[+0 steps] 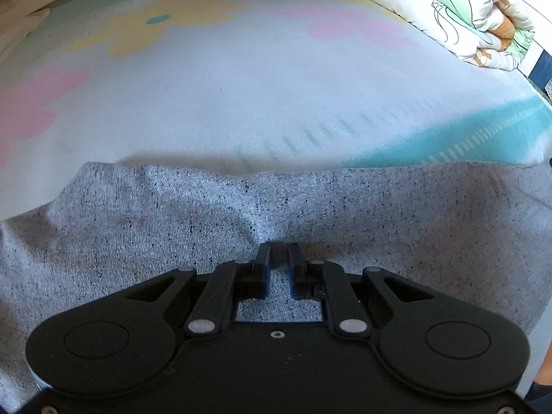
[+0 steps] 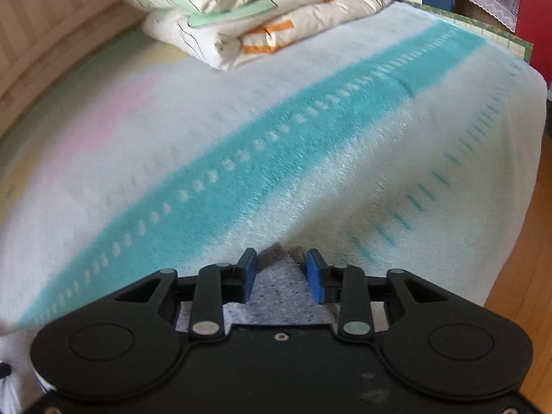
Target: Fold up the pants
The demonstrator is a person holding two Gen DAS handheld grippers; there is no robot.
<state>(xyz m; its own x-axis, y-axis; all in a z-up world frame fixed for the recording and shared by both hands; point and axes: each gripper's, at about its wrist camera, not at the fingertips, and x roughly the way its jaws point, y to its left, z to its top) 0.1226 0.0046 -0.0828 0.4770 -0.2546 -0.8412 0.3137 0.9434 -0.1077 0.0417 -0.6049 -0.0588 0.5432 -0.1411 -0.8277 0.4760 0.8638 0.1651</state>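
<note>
Left wrist view: one speckled grey knit pants, long axis running left-right across lower frame, pinched by left gripper. Right gripper narrowly apart around fabric corner; grip unclear.

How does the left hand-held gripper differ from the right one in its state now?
The left hand-held gripper has its fingers nearly together, pinching the grey pants. The right hand-held gripper has its fingers apart, with only a pants corner between them. Both are black and hang above the blanket.

One pair of grey pants is counted — along with one folded quilt, one bed and two claws, left claw and right claw.
</note>
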